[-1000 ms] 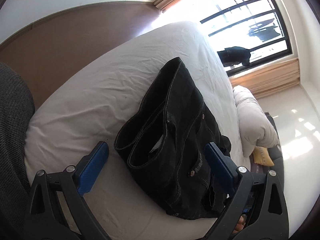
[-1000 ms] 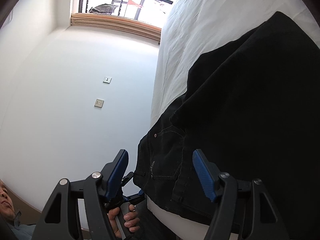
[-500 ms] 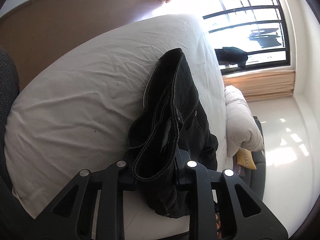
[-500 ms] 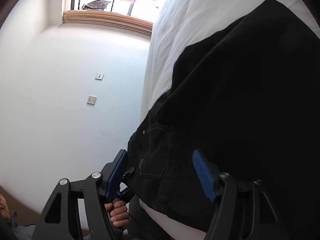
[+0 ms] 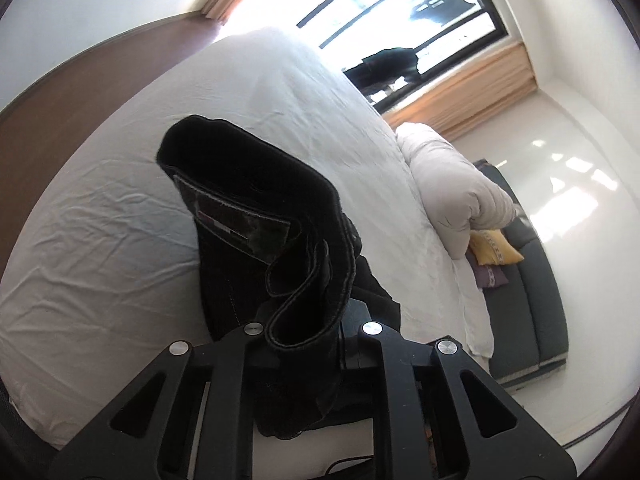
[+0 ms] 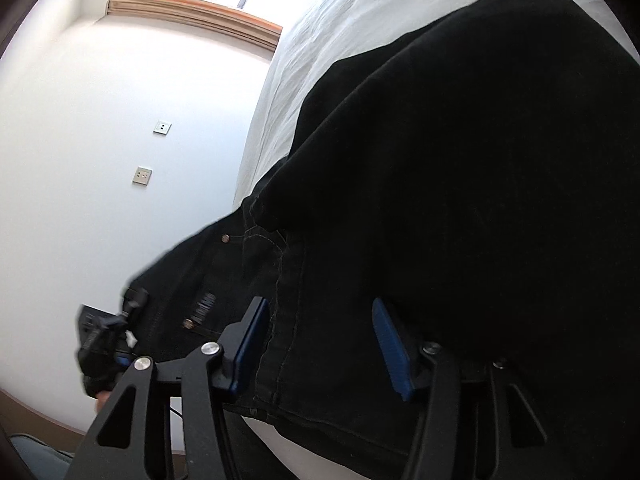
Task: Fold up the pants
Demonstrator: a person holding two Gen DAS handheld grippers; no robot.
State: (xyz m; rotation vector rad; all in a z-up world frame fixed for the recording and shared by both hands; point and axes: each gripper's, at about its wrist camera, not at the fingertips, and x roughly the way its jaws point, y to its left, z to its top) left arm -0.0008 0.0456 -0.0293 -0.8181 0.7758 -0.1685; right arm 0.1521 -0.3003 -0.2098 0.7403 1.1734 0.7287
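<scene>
Left gripper (image 5: 308, 332) pinching black denim pants (image 5: 256, 216) waistband above white-sheeted bed (image 5: 120, 240), right gripper (image 6: 316, 344) jaws just closing, spread around a pants fold

left gripper (image 5: 306, 320): jaws clamped on black pants (image 5: 256, 216) | waistband raised above white bed (image 5: 120, 240)

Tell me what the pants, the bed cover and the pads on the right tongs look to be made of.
Pants: black denim, probably, matte, with pale topstitched seams and metal rivets.
Bed cover: thin white woven sheet, likely cotton, matte, finely creased.
Pads on the right tongs: blue, ribbed, seemingly rubber or soft plastic; the frame is black, likely plastic.
</scene>
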